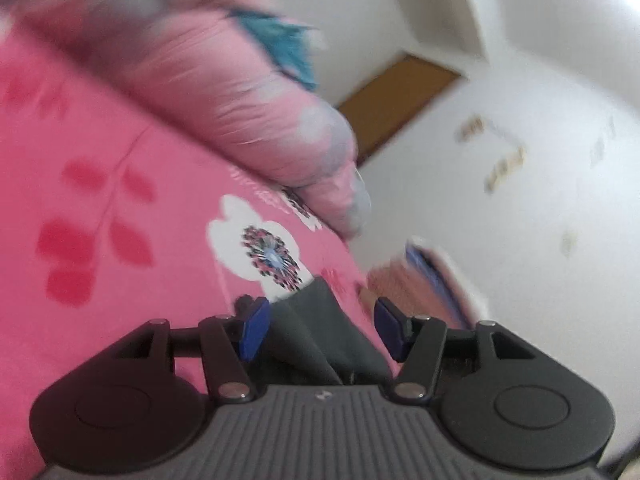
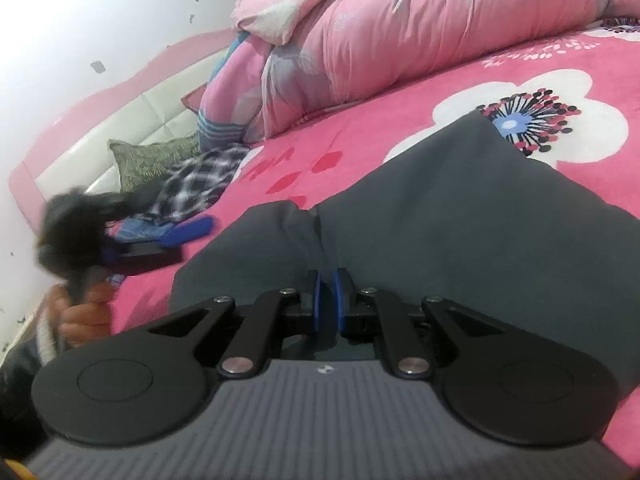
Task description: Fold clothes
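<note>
The right tongs (image 2: 327, 300) pinch a fold of the dark grey garment (image 2: 460, 220) on the pink floral bed (image 2: 360, 136); the left tongs (image 1: 320, 330) stand wide, cloth loose between them.

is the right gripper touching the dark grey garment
Touching. The right wrist view shows the right gripper with its blue pads nearly together, pinching a fold of the dark grey garment between them.

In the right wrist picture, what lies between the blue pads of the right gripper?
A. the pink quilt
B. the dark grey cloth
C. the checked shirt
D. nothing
B: the right gripper has its blue pads nearly together on a fold of the dark grey cloth, which is spread on the pink flowered bedsheet.
</note>
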Motion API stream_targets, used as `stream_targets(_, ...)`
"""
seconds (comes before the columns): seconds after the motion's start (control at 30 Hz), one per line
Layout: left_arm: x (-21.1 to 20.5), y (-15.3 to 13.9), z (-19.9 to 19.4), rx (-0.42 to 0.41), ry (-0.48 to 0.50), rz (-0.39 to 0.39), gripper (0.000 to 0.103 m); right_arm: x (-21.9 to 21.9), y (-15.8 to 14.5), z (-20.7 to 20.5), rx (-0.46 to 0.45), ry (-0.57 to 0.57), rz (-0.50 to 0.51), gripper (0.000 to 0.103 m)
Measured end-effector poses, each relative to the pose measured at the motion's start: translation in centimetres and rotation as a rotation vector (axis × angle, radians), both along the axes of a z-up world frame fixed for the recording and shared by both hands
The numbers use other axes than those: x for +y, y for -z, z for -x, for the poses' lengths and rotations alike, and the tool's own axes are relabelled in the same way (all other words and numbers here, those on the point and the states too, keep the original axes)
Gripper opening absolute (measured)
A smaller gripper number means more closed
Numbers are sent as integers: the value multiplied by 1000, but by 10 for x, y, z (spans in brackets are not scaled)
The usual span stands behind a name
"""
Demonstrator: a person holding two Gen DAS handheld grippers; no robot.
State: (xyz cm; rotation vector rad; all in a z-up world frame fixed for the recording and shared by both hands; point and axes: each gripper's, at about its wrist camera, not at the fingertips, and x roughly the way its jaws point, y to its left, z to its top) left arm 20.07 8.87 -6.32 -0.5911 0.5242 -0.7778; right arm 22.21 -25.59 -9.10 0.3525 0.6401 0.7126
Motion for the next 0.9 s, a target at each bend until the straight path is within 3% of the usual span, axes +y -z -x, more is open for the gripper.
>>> stream_targets(0.1, -46, -23, 25, -167, 94, -188, 55, -7, -11, 3, -70, 22, -48, 14)
stream_targets(0.2, -92, -24, 28, -235, 218, -269, 53, -28, -29, 17, -164, 99, -108, 15)
stream_targets(0.3, -116, -2, 18, -152, 201, -388, 49, -47, -43, 24, -219, 151, -109, 16)
stream_targets(0.37, -114, 18, 8, -58, 133, -436, 41, -53, -38, 22, -209, 158, -30, 16)
stream_targets(0.5, -97, 30, 4, 18, 96, -325, 40, -52, -5, -2, -91, 215, 186, 22)
stream_targets(0.63, -97, 36, 10, 8, 91, -310, 40, -63, -29, -2, -153, 263, 124, 24)
stream_targets(0.73, -90, 39, 7, 11, 90, -277, 40, -58, -45, -16, -170, 209, 69, 24)
stream_targets(0.8, -87, 40, 7, 13, 91, -259, 40, -47, -43, -36, -139, 157, 74, 24)
stream_targets(0.9, -83, 43, 4, 22, 97, -226, 41, -33, -10, -75, 2, 181, 181, 21)
